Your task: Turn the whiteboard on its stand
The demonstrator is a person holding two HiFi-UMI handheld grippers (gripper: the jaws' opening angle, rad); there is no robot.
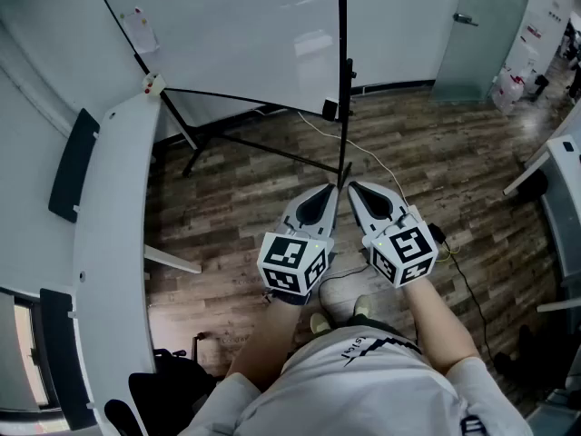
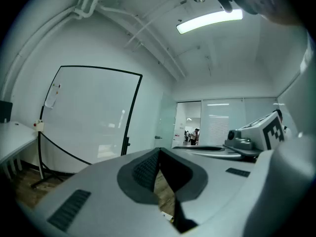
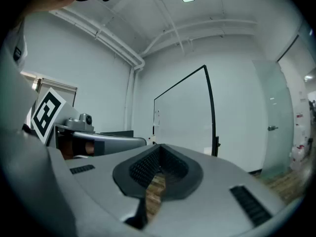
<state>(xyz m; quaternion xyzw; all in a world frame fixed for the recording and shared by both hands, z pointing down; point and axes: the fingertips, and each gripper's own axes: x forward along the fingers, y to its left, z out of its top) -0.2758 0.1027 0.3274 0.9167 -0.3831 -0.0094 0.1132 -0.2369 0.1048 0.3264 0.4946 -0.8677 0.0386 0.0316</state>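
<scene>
The whiteboard (image 1: 245, 34) stands ahead of me on its black stand (image 1: 342, 107), with a paper note near its upper left corner. The same whiteboard (image 2: 89, 115) fills the left of the left gripper view, and in the right gripper view the whiteboard (image 3: 182, 115) is at centre. My left gripper (image 1: 329, 189) and right gripper (image 1: 356, 187) are held side by side above the wood floor, short of the stand's post and apart from the board. Both are shut with nothing between the jaws, as the left gripper (image 2: 159, 150) and the right gripper (image 3: 159, 147) show in their own views.
A long white curved desk (image 1: 109, 243) runs along the left, with dark chair backs (image 1: 73, 166) beside it. The stand's legs (image 1: 263, 148) spread over the floor, and a cable (image 1: 363, 148) trails past them. A glass door (image 1: 477, 25) is at the back right.
</scene>
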